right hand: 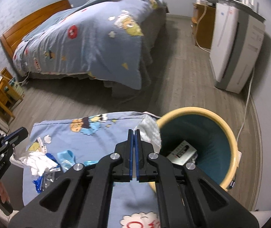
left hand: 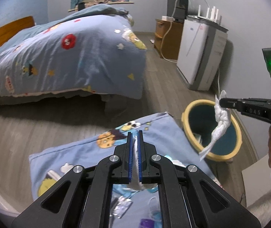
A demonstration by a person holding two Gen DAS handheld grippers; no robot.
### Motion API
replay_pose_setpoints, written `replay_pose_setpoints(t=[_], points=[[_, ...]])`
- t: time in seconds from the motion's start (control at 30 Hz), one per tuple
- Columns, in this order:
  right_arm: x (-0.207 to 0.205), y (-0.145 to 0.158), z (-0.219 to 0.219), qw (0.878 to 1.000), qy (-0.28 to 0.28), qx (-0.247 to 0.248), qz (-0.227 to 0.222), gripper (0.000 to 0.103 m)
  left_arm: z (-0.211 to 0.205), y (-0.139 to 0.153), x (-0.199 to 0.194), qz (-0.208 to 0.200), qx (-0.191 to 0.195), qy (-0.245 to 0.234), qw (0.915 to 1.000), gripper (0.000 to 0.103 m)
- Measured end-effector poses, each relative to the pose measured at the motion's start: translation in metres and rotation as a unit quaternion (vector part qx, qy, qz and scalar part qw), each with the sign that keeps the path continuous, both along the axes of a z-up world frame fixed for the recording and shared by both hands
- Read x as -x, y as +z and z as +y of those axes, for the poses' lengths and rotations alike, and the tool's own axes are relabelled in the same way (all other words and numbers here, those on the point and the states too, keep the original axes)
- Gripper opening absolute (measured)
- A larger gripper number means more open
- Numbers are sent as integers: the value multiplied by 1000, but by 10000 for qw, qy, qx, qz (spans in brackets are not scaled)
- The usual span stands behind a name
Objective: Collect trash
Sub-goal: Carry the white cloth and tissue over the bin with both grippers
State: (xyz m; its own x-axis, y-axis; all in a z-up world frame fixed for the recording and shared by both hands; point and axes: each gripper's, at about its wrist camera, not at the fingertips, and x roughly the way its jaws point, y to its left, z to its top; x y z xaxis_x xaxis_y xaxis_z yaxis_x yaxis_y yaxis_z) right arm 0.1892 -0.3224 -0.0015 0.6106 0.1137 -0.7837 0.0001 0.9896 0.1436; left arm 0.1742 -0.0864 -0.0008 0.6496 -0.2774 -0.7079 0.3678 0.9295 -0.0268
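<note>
The right gripper (left hand: 220, 102) is clamping a twisted white tissue (left hand: 220, 121) over the yellow-rimmed bin (left hand: 211, 154), which is standing at three o'clock of the cartoon-print cushion (right hand: 97, 133). The left gripper (left hand: 135, 136) is pinching another white tissue (left hand: 135, 163) above that cushion, where more trash (right hand: 40, 161) is lying.

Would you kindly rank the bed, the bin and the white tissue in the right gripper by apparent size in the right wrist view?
1. bed
2. bin
3. white tissue

The nearby bin may look oversized.
</note>
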Motion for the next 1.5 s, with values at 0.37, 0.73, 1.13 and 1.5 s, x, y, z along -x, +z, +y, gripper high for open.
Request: replay_pose_setpoints(t=[0.37,0.73,1.13,1.5], points=[[6,15,-45,9991,-379,-6,-203,1,-44,3,5,-122,-182,-381,9990,6],[9,17,-54,9991,-351,83,-236,1,-98,4,-3,-142,-193,-770,9967,6],[19,4,-101,9980,-612,105,-64,1,-148,-15,-14,121,-164,-1122,9935,6],[13,-16,-146,9948,-996,188,101,1,-205,-34,-15,107,-540,-1624,9852,6]])
